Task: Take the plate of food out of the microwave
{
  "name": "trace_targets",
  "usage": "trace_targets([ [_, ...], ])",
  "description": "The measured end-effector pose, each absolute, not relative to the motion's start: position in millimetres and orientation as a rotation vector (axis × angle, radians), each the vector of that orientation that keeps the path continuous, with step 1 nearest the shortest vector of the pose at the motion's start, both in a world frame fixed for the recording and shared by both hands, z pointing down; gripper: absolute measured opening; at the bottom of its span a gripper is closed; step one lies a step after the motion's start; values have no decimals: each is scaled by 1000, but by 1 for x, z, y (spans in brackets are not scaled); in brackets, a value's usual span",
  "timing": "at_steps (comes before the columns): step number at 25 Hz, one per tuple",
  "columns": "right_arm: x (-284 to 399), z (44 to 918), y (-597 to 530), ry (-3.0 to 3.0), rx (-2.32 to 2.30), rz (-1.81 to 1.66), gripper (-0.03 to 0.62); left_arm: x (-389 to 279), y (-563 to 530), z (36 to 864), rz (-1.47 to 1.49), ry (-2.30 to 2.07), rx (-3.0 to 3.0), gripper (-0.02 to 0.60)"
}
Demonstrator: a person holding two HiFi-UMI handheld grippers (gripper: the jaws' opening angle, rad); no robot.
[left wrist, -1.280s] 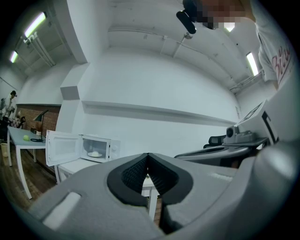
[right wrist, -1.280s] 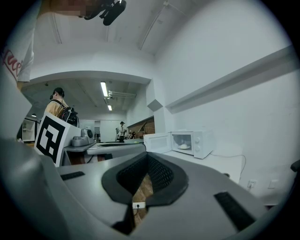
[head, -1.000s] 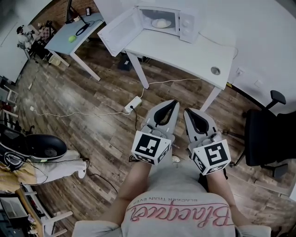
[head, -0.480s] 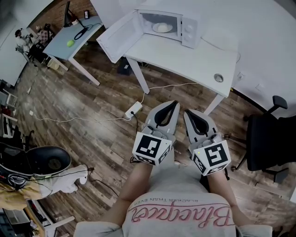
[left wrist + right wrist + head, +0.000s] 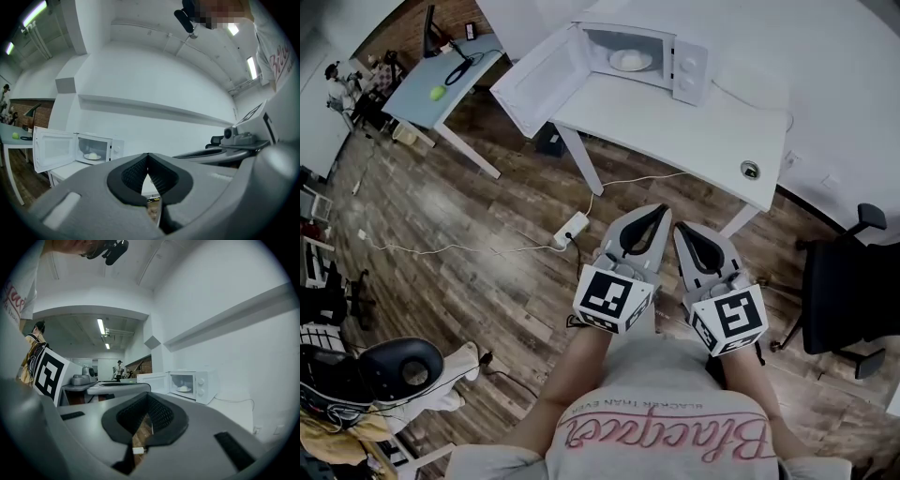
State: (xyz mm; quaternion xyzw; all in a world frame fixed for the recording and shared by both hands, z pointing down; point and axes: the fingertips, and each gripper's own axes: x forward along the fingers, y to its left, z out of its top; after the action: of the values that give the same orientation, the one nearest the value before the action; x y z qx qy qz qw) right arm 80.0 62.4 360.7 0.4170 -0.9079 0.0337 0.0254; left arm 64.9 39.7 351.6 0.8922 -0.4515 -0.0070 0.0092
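Plate of food (image 5: 629,60) sat inside the microwave (image 5: 689,70), at the cavity's middle.
Table (image 5: 675,122): white, on a wooden floor (image 5: 487,244); bore the microwave at its far left corner.
Microwave door (image 5: 534,80): swung fully open to the left.
Left gripper (image 5: 652,214), right gripper (image 5: 684,231): side by side, jaws clenched on nothing, well apart from the table.

We see a big white table (image 5: 694,122) on the far side. A white box microwave (image 5: 686,70) sits on its far left end, door open. A white plug strip (image 5: 572,228) lies on the brown wooden floor (image 5: 469,234) nearby.
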Motion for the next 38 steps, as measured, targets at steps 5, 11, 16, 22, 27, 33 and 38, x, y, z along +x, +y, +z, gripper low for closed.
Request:
trace_targets([
  [5,72,362,37,-2801,1305,128,11,58,13,352,-13,-1390,2793,6],
  [11,62,365,10,-2798,1293,132,11,48,-17,353,-8,-1384,2791,6],
  [16,50,365,-12,-2786,1296,115,11,35,-40,353,-15,-1388,2784,6],
  [22,42,361,-36,-2766,1296,90,11,27,-68,348,-39,-1372,2785,6],
  [27,37,356,-55,-2756,1318,103,11,26,-85,344,-40,-1346,2806,6],
  [33,28,352,-79,-2752,1341,94,11,13,-105,340,-43,-1345,2814,6],
  [38,18,352,-98,-2745,1361,93,11,-1,-126,339,-52,-1345,2811,6],
])
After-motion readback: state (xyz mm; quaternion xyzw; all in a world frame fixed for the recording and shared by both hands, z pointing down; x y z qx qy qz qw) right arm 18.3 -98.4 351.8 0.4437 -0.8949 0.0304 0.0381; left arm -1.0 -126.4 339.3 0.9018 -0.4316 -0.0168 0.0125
